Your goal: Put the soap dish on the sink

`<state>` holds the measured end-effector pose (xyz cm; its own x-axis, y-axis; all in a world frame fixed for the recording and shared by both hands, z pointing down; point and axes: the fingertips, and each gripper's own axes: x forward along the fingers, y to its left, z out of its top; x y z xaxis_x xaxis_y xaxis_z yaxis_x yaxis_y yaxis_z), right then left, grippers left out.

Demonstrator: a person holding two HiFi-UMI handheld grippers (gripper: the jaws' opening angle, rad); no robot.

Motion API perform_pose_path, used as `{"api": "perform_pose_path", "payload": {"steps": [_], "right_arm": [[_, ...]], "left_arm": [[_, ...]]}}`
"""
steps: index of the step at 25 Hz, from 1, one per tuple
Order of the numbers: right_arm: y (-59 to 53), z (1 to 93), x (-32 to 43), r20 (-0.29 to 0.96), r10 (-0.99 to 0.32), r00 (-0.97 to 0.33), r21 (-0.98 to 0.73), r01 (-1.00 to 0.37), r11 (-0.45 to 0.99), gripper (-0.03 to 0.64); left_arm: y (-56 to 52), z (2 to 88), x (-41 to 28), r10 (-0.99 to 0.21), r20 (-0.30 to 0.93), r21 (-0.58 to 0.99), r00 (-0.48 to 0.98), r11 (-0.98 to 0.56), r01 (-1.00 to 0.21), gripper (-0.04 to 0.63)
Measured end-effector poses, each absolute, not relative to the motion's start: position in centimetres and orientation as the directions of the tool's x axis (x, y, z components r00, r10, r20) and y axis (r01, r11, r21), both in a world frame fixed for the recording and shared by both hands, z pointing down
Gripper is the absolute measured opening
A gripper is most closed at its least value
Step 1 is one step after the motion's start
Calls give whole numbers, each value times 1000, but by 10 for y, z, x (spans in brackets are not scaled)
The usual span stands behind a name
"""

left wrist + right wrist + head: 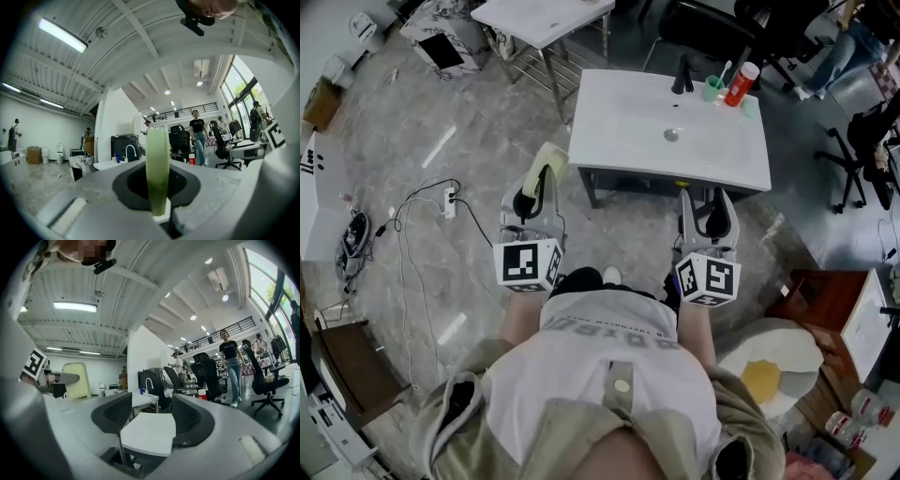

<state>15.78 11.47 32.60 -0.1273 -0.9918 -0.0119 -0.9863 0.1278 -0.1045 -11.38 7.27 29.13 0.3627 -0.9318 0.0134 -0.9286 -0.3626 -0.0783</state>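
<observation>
Soap dish, pale green plastic (547, 157), clamped edge-on in your left gripper (534, 192).
Likely light, stiff and slippery: grip its rim firmly. Your right gripper (705, 202) stands open, holding nothing.

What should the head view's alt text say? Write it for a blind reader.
From above, a person's left gripper is shut on a pale green soap dish, held near the corner of a white rectangular sink. The right gripper beside it is open and empty. A black faucet, green cup and red bottle stand at the sink's far edge.
</observation>
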Motion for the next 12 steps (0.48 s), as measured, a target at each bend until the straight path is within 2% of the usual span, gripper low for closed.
{"api": "perform_pose_path", "payload": {"steps": [12], "right_arm": [[85, 362, 151, 76, -983, -170, -140, -978, 158, 255]], "left_arm": [[48, 317, -114, -935, 92, -71, 344, -350, -934, 21]]}}
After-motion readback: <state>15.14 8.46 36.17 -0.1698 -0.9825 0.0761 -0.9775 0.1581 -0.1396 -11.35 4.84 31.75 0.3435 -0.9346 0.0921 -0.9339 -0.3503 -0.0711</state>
